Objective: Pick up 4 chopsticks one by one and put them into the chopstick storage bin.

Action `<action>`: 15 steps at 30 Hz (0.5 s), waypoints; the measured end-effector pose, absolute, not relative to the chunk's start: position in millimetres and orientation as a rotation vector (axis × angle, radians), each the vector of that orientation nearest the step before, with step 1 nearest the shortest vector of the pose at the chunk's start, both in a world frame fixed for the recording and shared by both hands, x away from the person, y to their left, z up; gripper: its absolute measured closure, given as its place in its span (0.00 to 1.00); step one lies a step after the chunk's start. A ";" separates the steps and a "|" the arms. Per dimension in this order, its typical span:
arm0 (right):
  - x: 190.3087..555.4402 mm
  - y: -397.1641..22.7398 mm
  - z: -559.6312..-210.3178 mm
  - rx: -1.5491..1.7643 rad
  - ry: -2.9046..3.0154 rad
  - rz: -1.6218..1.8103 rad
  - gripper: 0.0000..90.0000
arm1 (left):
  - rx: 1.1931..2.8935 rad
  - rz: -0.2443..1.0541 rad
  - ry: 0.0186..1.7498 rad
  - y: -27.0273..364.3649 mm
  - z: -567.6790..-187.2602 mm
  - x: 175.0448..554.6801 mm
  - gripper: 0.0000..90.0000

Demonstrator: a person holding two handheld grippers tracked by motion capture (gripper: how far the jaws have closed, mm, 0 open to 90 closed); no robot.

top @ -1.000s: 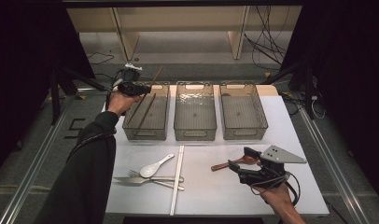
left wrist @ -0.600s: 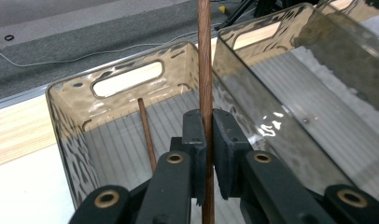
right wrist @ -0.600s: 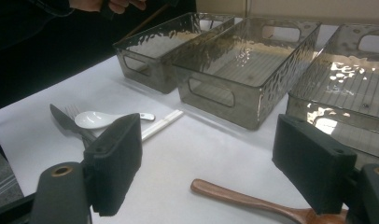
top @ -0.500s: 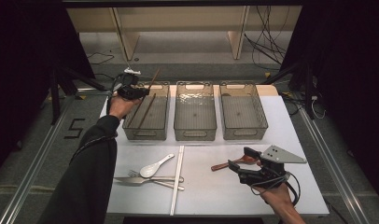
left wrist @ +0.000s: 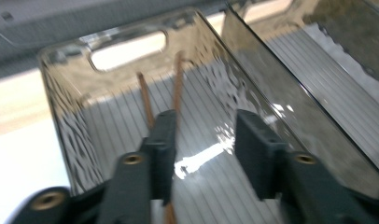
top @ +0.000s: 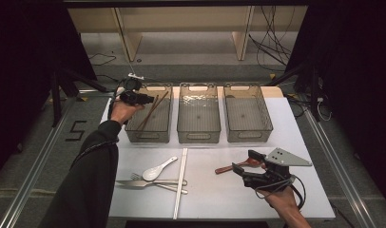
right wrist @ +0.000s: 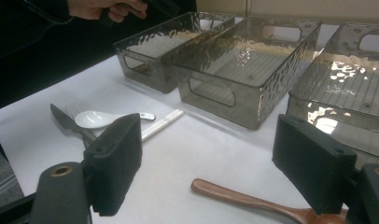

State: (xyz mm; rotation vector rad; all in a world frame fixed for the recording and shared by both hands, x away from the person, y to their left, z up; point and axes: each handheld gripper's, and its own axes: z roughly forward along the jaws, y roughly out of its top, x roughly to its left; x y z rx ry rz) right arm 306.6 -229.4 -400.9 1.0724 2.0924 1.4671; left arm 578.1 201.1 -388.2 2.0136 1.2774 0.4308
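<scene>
Left tool (left wrist: 204,154) opening; chopsticks (left wrist: 177,88) in bin (left wrist: 66,126).

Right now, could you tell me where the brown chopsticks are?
In the high view, the brown chopsticks lie slanted inside the leftmost bin, just right of the left claw.

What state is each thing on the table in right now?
Left tool: jaws just opened, nothing between them.
Brown chopsticks: lying in left bin.
Middle bin: empty.
Right tool: open, over wooden spoon.
White spoon: on table, beside knife.
</scene>
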 end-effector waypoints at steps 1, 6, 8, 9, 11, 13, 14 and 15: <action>306.6 -229.4 -400.9 1.072 2.091 1.468 0.28 | 2.019 0.428 1.278 199.5 -386.8 575.3 0.59; 306.7 -229.5 -400.9 1.076 2.090 1.465 0.28 | 1.984 0.357 1.298 195.6 -375.1 555.7 0.45; 306.6 -229.3 -401.0 1.073 2.090 1.464 0.28 | 1.986 0.348 1.297 193.3 -370.5 545.6 0.41; 306.6 -229.3 -401.0 1.073 2.090 1.462 0.28 | 1.997 0.350 1.288 191.8 -368.3 540.4 0.40; 306.4 -229.2 -400.9 1.073 2.089 1.462 0.28 | 2.019 0.342 1.275 189.3 -364.9 529.5 0.38; 306.1 -229.2 -400.8 1.072 2.088 1.462 0.28 | 2.010 0.314 1.267 188.8 -362.4 517.7 0.36; 306.2 -229.1 -400.8 1.072 2.088 1.461 0.28 | 2.007 0.300 1.263 188.1 -362.0 511.8 0.35; 306.3 -229.1 -400.9 1.073 2.089 1.460 0.28 | 2.016 0.291 1.252 187.5 -362.1 505.7 0.34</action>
